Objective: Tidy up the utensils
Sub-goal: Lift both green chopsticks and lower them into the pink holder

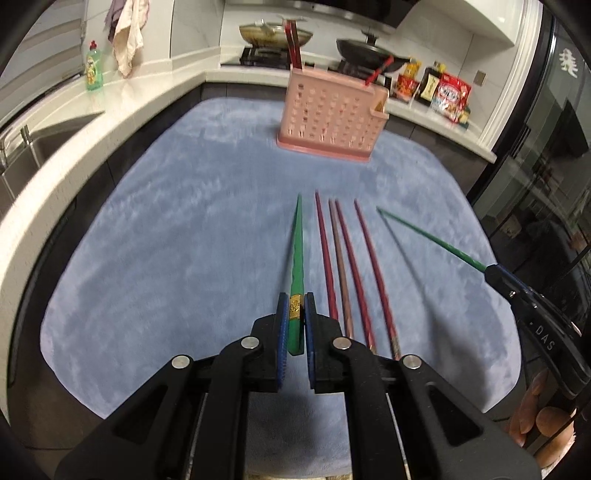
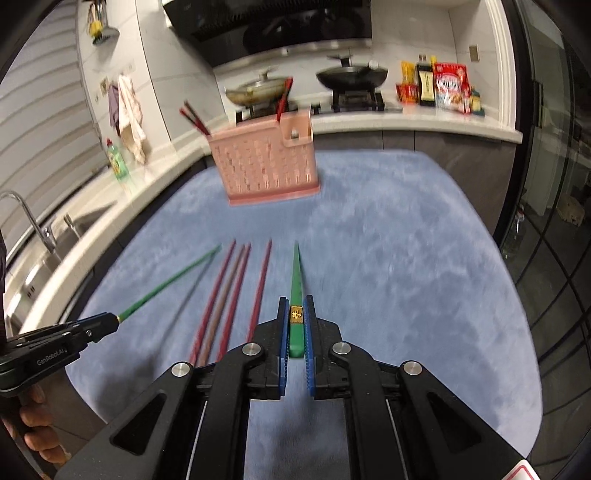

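Each tool is pinching one slim green plastic chopstick by its thick end: left tool [image 1: 295,314], right tool [image 2: 296,317]. Best bet is to tip each stick upright and drop it tip-first into the pink perforated plastic holder [image 1: 330,118] standing ahead on the blue fuzzy bench cover [image 1: 166,240]. Four dark red chopsticks [image 1: 347,258] lie short of the holder, and more red ones [image 1: 291,40] already crowd its top, so aim for a free slot.

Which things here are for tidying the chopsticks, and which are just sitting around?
For the job: green chopsticks, red chopsticks, pink holder.
Just lying about: soap bottle, pans, snack packets, hanging cloth.
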A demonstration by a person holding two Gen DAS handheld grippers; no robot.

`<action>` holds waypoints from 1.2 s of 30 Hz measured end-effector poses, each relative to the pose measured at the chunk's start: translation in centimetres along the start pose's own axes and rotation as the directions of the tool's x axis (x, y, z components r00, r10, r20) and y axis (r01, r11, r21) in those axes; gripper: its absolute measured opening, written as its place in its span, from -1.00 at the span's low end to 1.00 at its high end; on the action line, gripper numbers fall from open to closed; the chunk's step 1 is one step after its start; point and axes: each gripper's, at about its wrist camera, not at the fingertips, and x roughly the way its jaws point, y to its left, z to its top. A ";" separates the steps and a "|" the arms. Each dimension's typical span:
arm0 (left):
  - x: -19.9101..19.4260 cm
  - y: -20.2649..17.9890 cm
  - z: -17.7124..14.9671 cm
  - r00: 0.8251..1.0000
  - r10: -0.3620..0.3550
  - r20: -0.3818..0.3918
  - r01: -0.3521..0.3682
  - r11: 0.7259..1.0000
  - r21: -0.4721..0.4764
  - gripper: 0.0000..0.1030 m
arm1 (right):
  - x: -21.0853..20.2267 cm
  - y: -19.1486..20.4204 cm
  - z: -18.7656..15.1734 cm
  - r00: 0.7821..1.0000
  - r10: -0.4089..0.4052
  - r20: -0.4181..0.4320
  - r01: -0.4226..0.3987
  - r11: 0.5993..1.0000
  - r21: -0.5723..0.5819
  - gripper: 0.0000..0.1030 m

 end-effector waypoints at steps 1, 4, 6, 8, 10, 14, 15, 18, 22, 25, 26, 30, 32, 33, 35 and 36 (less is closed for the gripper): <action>-0.3 0.0 0.5 1.000 -0.001 0.010 0.001 1.000 -0.002 -0.85 | -0.1 0.0 0.5 1.000 -0.001 0.011 0.001 1.000 -0.003 -0.86; -1.2 0.3 2.1 0.999 0.000 0.040 0.000 1.000 -0.007 -0.86 | -0.9 -0.1 2.4 0.998 0.002 0.058 -0.002 1.000 -0.005 -0.86; -1.8 0.3 3.5 0.998 -0.002 0.067 0.002 1.000 -0.007 -0.87 | -1.3 -0.2 3.6 0.996 0.005 0.085 -0.005 1.000 -0.003 -0.86; -2.3 0.2 4.6 0.996 0.004 0.090 -0.003 1.000 -0.004 -0.87 | -1.5 -0.3 5.0 0.994 0.011 0.110 -0.011 1.000 0.003 -0.87; -2.6 0.2 5.7 0.994 0.010 0.112 -0.011 1.000 0.003 -0.87 | -1.6 -0.4 6.0 0.991 0.012 0.130 -0.013 1.000 0.008 -0.87; -2.9 0.2 7.9 0.990 0.014 0.143 -0.014 1.000 0.001 -0.87 | -1.7 -0.6 7.6 0.987 0.013 0.159 -0.016 1.000 0.015 -0.87; -3.0 0.2 8.4 0.988 0.017 0.151 -0.018 1.000 0.002 -0.87 | -1.7 -0.6 8.0 0.986 0.017 0.166 -0.019 1.000 0.015 -0.87; -3.2 0.2 9.9 0.984 0.024 0.175 -0.026 1.000 0.012 -0.87 | -1.5 -0.4 9.4 0.983 0.014 0.184 -0.015 1.000 0.004 -0.87; -3.2 -0.3 12.4 0.978 0.029 0.206 -0.037 0.999 0.032 -0.87 | -1.1 -0.2 10.8 0.979 0.019 0.204 -0.019 1.000 -0.003 -0.87; -3.2 -0.6 14.3 0.973 0.029 0.228 -0.040 0.998 0.044 -0.87 | -0.7 -0.2 12.3 0.976 0.039 0.216 -0.040 0.999 0.000 -0.87; -3.2 -0.8 15.0 0.971 0.026 0.236 -0.038 0.998 0.048 -0.87 | -0.5 -0.1 12.6 0.975 0.046 0.218 -0.047 0.999 0.001 -0.87; -3.4 -1.6 17.6 0.965 0.007 0.262 -0.025 0.997 0.067 -0.87 | 0.3 0.0 15.1 0.967 0.093 0.237 -0.099 0.995 0.016 -0.87; -3.7 -1.9 19.1 0.961 -0.010 0.276 -0.009 0.998 0.070 -0.87 | 0.8 0.0 16.8 0.959 0.127 0.252 -0.139 0.990 0.030 -0.87; -3.8 -2.1 19.9 0.959 -0.023 0.284 0.003 0.998 0.070 -0.87 | 1.0 0.0 17.6 0.955 0.142 0.260 -0.157 0.987 0.036 -0.87; -4.2 -2.3 21.6 0.951 -0.035 0.308 0.015 0.998 0.069 -0.87 | 1.5 0.2 19.4 0.947 0.171 0.271 -0.191 0.981 0.047 -0.87; -4.5 -2.5 22.5 0.944 -0.035 0.327 0.013 0.998 0.069 -0.87 | 1.8 0.3 20.4 0.943 0.185 0.278 -0.206 0.977 0.050 -0.87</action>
